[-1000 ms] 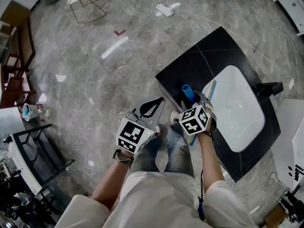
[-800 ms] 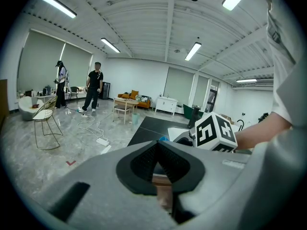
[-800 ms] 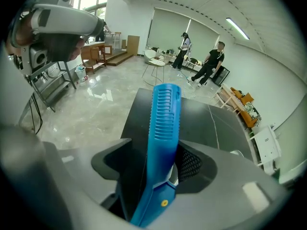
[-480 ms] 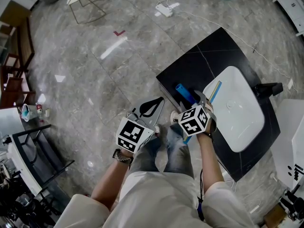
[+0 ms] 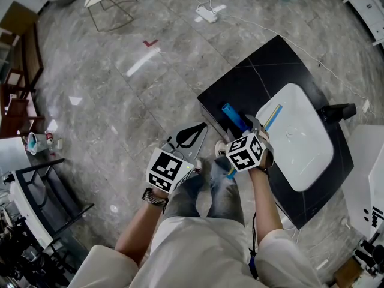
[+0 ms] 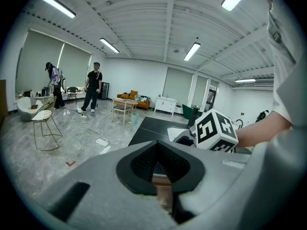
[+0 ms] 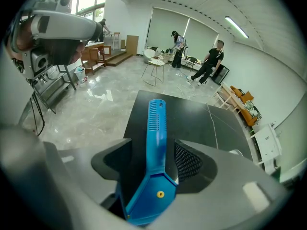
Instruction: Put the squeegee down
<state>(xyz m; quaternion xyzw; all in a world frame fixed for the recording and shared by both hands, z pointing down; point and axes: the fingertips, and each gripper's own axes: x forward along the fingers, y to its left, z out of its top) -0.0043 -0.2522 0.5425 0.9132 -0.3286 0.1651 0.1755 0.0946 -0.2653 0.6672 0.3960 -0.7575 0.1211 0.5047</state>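
The blue squeegee (image 7: pixel 156 143) lies with its handle (image 5: pixel 232 115) on the black countertop (image 5: pixel 258 80). Its yellow-edged blade (image 5: pixel 271 115) reaches over the rim of the white sink (image 5: pixel 303 140). My right gripper (image 5: pixel 252 126) stands over it, pointing steeply down and open. The handle runs between the jaws, with a clear gap to the right pad (image 7: pixel 189 161). My left gripper (image 5: pixel 191 135) hangs beside the counter over the floor, left of the right one. Its jaws meet at the tips and hold nothing (image 6: pixel 160 162).
A black faucet (image 5: pixel 339 111) stands at the sink's far side. A power strip with cables (image 5: pixel 208 12) and a wire chair (image 5: pixel 111 2) are on the marble floor. A dark cart (image 5: pixel 42 191) stands at the left. Two people (image 7: pixel 211 59) are far across the room.
The squeegee's blue handle has dropped from raised to lying on the countertop, tip now further left. The right jaws have spread off it. Both hands kept their places.
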